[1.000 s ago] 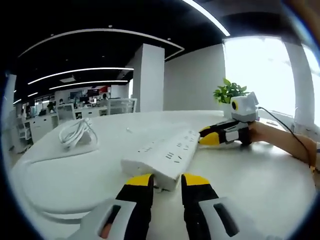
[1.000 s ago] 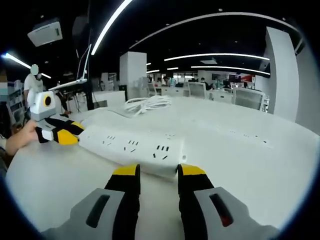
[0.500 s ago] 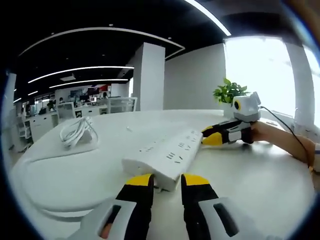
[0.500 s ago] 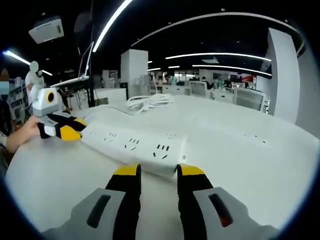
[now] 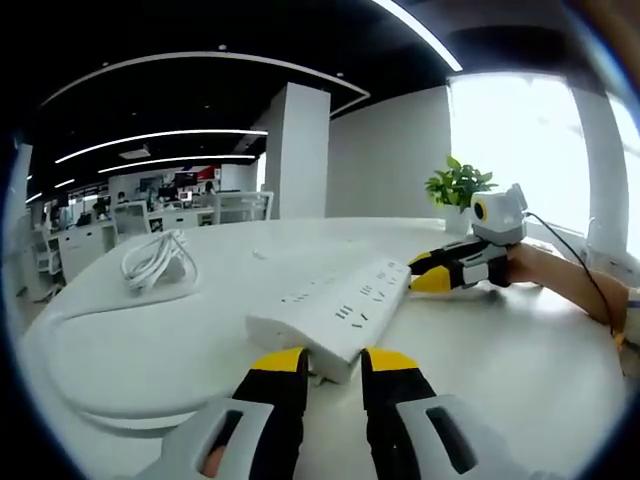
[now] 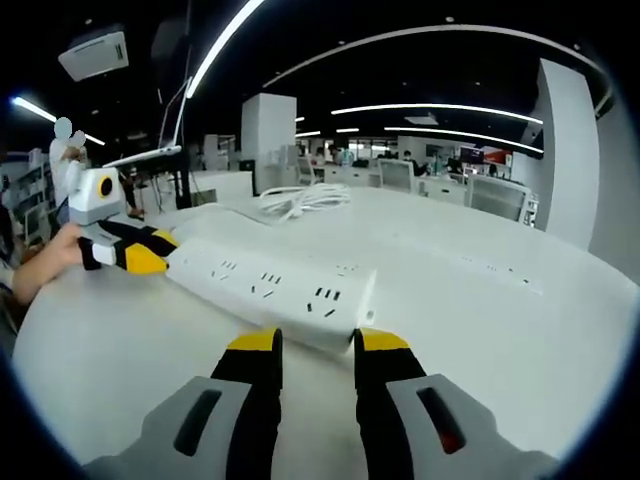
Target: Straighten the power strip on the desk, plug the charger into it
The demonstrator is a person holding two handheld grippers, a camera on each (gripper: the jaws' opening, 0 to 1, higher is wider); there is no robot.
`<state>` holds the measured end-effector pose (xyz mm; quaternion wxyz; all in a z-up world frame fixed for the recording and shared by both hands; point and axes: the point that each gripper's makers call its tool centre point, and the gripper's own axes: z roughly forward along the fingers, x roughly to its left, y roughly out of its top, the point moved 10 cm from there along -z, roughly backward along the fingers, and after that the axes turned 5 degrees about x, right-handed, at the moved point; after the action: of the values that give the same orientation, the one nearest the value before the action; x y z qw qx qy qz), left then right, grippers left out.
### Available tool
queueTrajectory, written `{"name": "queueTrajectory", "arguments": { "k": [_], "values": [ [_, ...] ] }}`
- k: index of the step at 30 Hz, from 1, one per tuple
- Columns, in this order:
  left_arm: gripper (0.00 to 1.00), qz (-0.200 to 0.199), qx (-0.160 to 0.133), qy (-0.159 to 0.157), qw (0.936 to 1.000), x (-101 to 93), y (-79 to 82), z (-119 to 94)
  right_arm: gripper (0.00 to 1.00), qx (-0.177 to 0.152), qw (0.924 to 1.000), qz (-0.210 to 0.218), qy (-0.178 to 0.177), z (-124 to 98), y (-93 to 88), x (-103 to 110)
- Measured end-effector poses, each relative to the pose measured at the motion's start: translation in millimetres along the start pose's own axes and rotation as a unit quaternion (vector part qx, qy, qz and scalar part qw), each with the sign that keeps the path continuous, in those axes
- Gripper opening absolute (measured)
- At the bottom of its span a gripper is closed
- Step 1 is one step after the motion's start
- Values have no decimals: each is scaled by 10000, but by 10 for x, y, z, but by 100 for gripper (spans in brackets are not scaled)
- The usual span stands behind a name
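Left gripper [image 5: 333,362]: jaws slightly apart, gripping nothing, at one end of power strip [image 5: 335,313].
Right gripper [image 6: 317,344]: likewise, at opposite end.
Desk [image 5: 150,350]: white; coiled cable [image 5: 156,262] well apart.

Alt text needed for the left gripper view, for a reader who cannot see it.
A white power strip lies on a white desk, with the left gripper at its near end and the right gripper at its far end. A coiled white cable lies to the left, a potted plant behind.
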<state>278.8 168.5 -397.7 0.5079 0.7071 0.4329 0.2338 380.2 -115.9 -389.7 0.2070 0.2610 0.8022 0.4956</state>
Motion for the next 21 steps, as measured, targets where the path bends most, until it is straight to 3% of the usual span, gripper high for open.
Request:
{"name": "queueTrajectory", "arguments": {
  "k": [21],
  "values": [
    [22, -64, 90, -5, 9999, -20, -21, -93, 29, -3, 9999, -112, -71, -176, -71, 222]
  ]
}}
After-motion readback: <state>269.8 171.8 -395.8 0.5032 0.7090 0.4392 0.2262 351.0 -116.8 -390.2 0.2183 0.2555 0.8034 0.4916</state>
